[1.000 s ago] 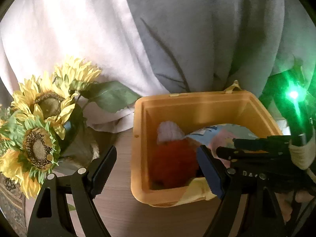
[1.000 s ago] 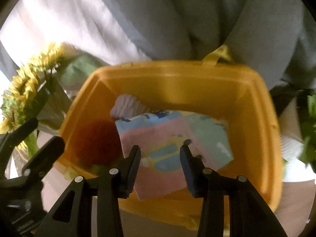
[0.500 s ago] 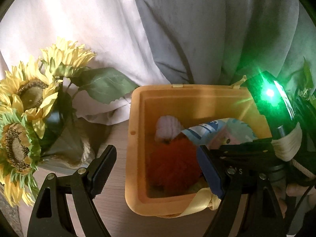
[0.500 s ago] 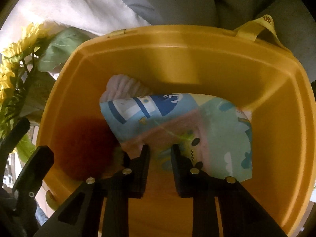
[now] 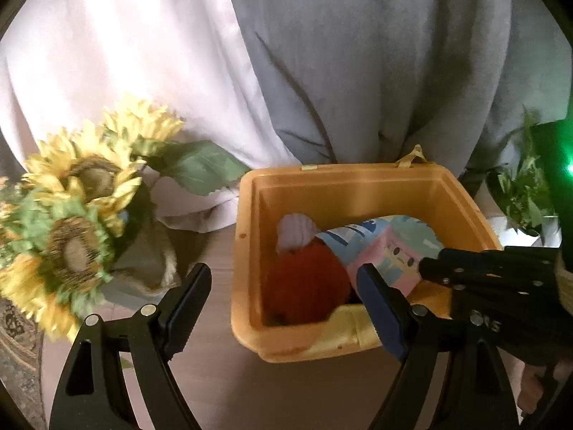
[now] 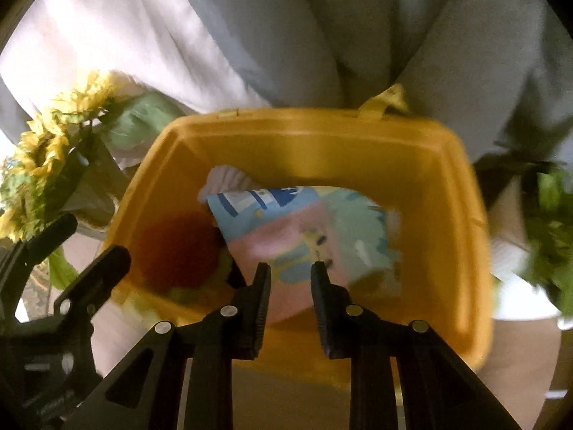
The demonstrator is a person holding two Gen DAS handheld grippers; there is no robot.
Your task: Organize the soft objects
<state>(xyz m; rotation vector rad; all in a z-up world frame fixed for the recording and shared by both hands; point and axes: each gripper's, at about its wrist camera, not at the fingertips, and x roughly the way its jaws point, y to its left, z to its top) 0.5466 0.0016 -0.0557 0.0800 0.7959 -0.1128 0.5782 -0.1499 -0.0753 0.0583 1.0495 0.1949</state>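
Note:
An orange bin (image 5: 343, 179) (image 6: 322, 132) stands on the table. Inside lie a pastel printed soft book (image 5: 379, 247) (image 6: 308, 222), a red fuzzy ball (image 5: 308, 286) (image 6: 175, 251) and a white knitted piece (image 5: 293, 229) (image 6: 225, 179). My right gripper (image 6: 290, 276) is open over the bin's near rim, with its tips just above the book's near edge and nothing between them; it also shows in the left wrist view (image 5: 429, 268). My left gripper (image 5: 283, 286) is wide open and empty, straddling the bin's near left corner.
A bunch of sunflowers (image 5: 78, 208) (image 6: 46, 143) stands left of the bin. A green plant (image 5: 526, 193) (image 6: 551, 229) stands to the right. White and grey curtains (image 5: 286, 53) hang close behind the bin. A wooden tabletop (image 5: 215, 376) lies in front.
My right gripper closed on the book half a second ago, then opened and pulled back toward the bin's near rim. The book stays in the bin. The left view shifted slightly.

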